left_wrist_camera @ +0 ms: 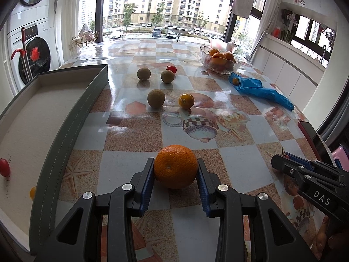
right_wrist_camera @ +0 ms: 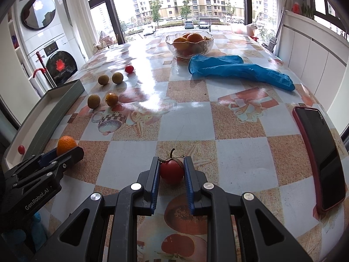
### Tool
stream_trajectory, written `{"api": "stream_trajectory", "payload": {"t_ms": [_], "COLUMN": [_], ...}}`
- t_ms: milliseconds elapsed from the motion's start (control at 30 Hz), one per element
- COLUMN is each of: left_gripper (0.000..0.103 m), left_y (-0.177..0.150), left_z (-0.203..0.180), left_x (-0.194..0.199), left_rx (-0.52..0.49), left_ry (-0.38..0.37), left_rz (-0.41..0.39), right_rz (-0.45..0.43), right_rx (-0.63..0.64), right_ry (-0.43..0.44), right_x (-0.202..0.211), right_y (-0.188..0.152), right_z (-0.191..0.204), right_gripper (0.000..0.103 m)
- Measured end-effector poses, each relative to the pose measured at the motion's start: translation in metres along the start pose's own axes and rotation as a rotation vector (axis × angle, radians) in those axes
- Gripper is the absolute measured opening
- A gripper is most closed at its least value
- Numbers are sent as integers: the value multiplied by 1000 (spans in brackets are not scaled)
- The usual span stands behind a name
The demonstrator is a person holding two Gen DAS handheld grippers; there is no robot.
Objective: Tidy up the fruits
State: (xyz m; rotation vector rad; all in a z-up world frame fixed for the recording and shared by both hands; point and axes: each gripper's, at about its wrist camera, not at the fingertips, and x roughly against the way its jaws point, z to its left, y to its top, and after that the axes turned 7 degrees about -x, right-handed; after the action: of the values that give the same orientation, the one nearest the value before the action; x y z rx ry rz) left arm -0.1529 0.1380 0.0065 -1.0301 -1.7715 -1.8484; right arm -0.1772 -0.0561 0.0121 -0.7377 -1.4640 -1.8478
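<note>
My left gripper [left_wrist_camera: 175, 163] is shut on an orange [left_wrist_camera: 175, 166] just above the table; it shows in the right wrist view too [right_wrist_camera: 66, 145]. My right gripper [right_wrist_camera: 171, 163] is shut on a red tomato [right_wrist_camera: 171, 171] with a stem, low over the table. A grey tray [left_wrist_camera: 72, 120] lies at the left, holding a cherry tomato [left_wrist_camera: 4, 167] and a small yellow fruit [left_wrist_camera: 32, 193]. Loose on the table are three brown-green fruits [left_wrist_camera: 156, 98], a small orange fruit [left_wrist_camera: 186, 101] and a cherry tomato [left_wrist_camera: 171, 68].
A glass bowl [right_wrist_camera: 189, 43] of oranges stands at the far side. A blue glove [right_wrist_camera: 240, 69] lies in front of it. A phone in a red case [right_wrist_camera: 320, 159] lies at the right edge. Washing machines [left_wrist_camera: 28, 50] stand left of the table.
</note>
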Motion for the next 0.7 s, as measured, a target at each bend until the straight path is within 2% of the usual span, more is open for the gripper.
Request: {"api": "stream_trajectory", "payload": {"t_ms": [167,367,700], "left_gripper": [38,38,38], "left_y": [1,7,13], "left_z": [4,17,66], "left_x": [4,27,65], "left_rx": [27,59,138], "left_ry": [-32,-55,-1], "left_rz": [15,-24,-112], "right_rz": [40,76,102], "right_rx": [-72,-125,-8], "right_ry": [10,25,64], "right_x": [0,-4,-10], "right_y": [4,9,17], "right_z": [-7,0,72], "right_gripper": [23,23,23]}}
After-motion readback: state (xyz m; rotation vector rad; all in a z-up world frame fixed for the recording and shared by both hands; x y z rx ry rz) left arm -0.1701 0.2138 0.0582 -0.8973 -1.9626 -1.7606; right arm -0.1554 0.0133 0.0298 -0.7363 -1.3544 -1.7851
